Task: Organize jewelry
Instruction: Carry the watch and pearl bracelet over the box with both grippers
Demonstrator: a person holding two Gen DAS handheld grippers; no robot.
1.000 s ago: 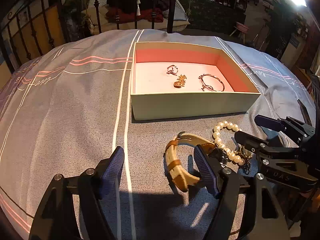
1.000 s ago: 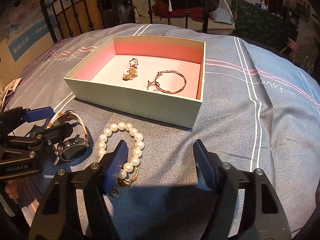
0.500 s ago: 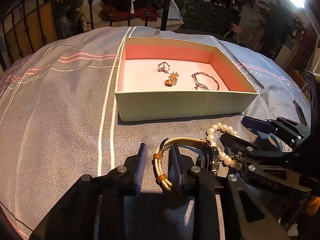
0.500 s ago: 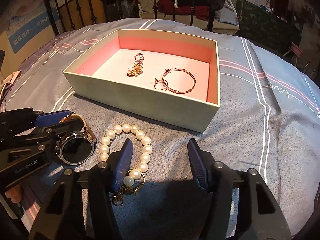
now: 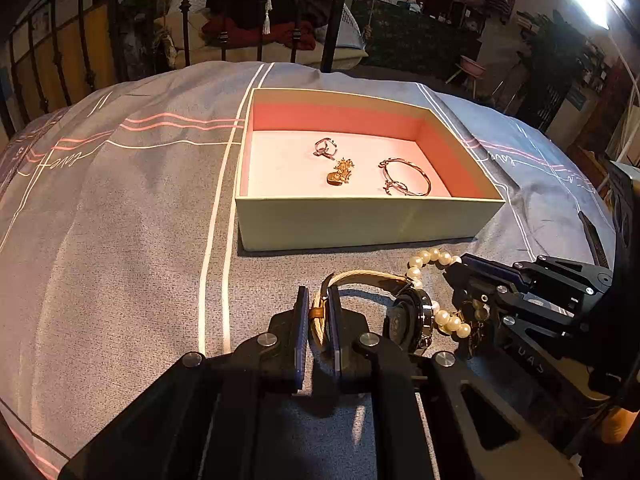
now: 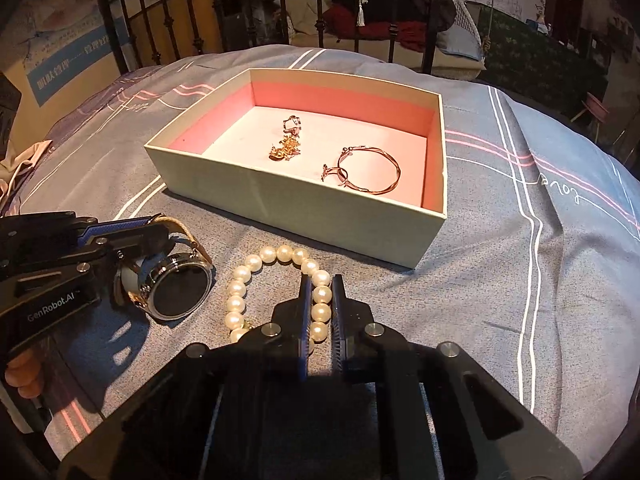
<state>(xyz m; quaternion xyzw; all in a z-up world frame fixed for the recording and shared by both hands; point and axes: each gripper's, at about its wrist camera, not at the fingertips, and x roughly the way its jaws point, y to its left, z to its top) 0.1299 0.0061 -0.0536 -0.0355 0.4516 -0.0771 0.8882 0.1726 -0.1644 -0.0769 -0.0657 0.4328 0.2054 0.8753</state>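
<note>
The left gripper (image 5: 318, 320) has its jaws clamped on the pale strap of the watch (image 5: 408, 320), which lies on the grey striped bedspread (image 5: 120, 240) just near of the box (image 5: 360, 216). The right gripper's (image 6: 320, 308) jaws are closing, and its pads press on the right side of the pearl bracelet (image 6: 240, 292), which lies just right of the watch, the two touching in the left wrist view. Nothing lies between either item and the box's near wall. The open box, pink inside, holds three pieces: a ring (image 5: 325, 148) at the far side, a gold charm (image 5: 340, 172) just near it, and a thin rose-gold bangle (image 5: 406, 177) to the right. One watch and one pearl bracelet lie outside. Beyond the bed's far edge stand black iron bedrails (image 6: 168, 28).
</note>
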